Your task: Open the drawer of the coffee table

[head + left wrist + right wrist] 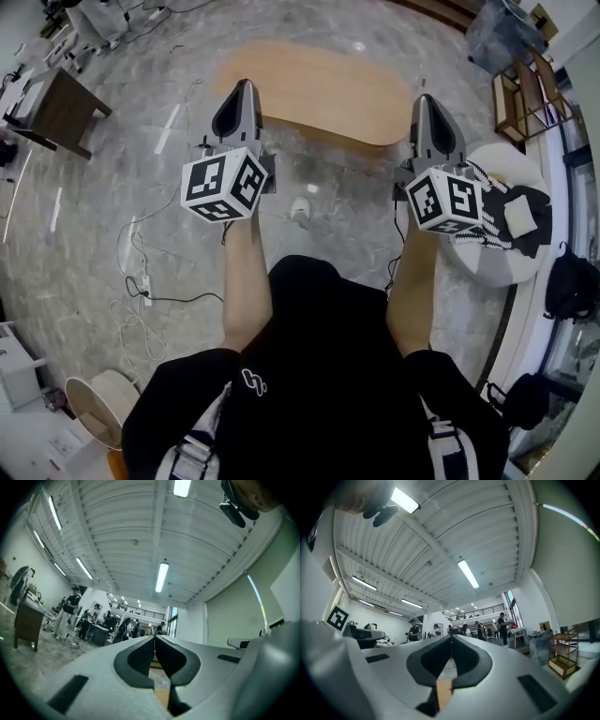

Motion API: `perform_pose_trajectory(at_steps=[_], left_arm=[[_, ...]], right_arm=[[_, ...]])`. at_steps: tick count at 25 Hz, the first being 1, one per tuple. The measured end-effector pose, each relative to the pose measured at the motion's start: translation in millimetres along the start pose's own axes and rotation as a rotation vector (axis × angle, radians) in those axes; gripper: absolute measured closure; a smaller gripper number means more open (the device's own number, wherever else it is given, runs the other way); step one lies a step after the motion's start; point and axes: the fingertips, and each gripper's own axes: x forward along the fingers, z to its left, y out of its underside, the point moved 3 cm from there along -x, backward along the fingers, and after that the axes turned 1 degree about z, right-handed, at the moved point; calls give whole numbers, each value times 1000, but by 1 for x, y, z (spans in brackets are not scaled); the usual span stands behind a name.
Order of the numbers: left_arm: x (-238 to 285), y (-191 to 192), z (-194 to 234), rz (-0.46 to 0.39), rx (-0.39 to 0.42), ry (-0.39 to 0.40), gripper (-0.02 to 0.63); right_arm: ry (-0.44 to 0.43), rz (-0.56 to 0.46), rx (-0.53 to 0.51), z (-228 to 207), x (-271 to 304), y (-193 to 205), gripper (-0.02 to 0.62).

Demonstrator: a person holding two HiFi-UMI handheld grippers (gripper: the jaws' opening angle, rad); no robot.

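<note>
**Marble floor, table ahead: approach step, both grippers empty**

Grey veined marble floor (141,178), glossy, w/ loose white cables (139,291) to the person's left. L gripper (243,86) & R gripper (424,98) are grey plastic w/ black textured pads. Both are pinched fully closed on nothing and point fwd. From above, tips line up w/ near edge of coffee table (319,89); no contact that I can see. Table has a long rounded top of smooth light wood. Drawer not visible from above, prob. under the top. Step in hand, by my read: approach. Nxt: get lower, find drawer front/handle, part one jaw pair, grip, pull straight out.
</note>
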Motion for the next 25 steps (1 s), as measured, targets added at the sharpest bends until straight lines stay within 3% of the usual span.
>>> perform_pose_trajectory(at_steps=[5, 12, 16, 20, 25], left_arm=[[95, 8, 19, -9, 5, 40, 595], [221, 63, 45, 111, -26, 120, 595], [285, 102, 49, 160, -77, 114, 595], [335, 133, 57, 212, -77, 147, 595], [364, 177, 59, 304, -95, 155, 595]], right_arm=[[43, 30, 48, -33, 80, 31, 584], [84, 153, 103, -68, 178, 99, 584], [132, 216, 100, -110, 214, 123, 584], [161, 245, 110, -135, 245, 145, 584], [196, 331, 126, -156, 246, 181, 584]])
